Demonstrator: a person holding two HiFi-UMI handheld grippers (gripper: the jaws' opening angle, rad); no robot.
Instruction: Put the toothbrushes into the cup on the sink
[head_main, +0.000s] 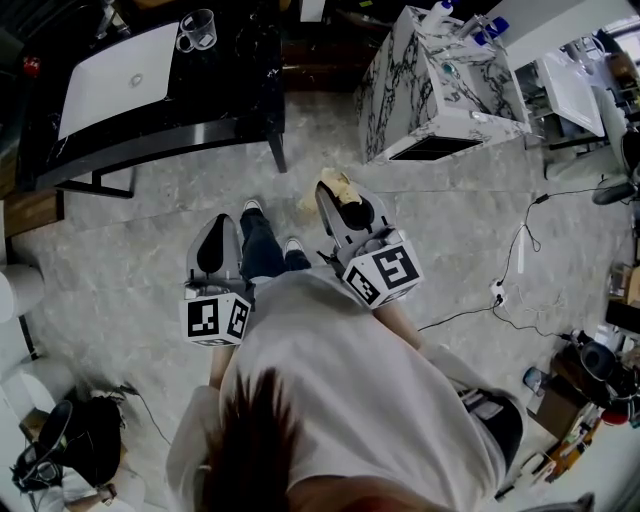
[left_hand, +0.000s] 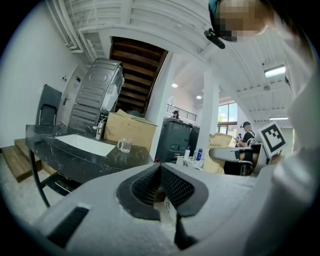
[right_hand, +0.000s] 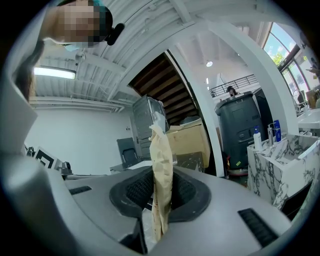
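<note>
Standing on the grey stone floor (head_main: 130, 290), the person held one tool in each hand in front of the body.

Left tongs (left_hand: 160, 169): pads together at the tip, nothing gripped.

Right tongs (right_hand: 161, 175): clamped on a crumpled cream sheet (right_hand: 162, 145), paper or cloth not distinguishable. It stood upright, rising well above the pads.

The marble sink unit (head_main: 440, 90) stood ahead and to the right of the right tongs, well apart from them, with bottles (right_hand: 256, 139) on top. Toothbrushes and any cup there were too small to make out.

A glass mug (head_main: 198, 30) sat on the black tabletop (head_main: 230, 90), ahead of the left tongs and near a flat white slab (head_main: 120, 75).
</note>
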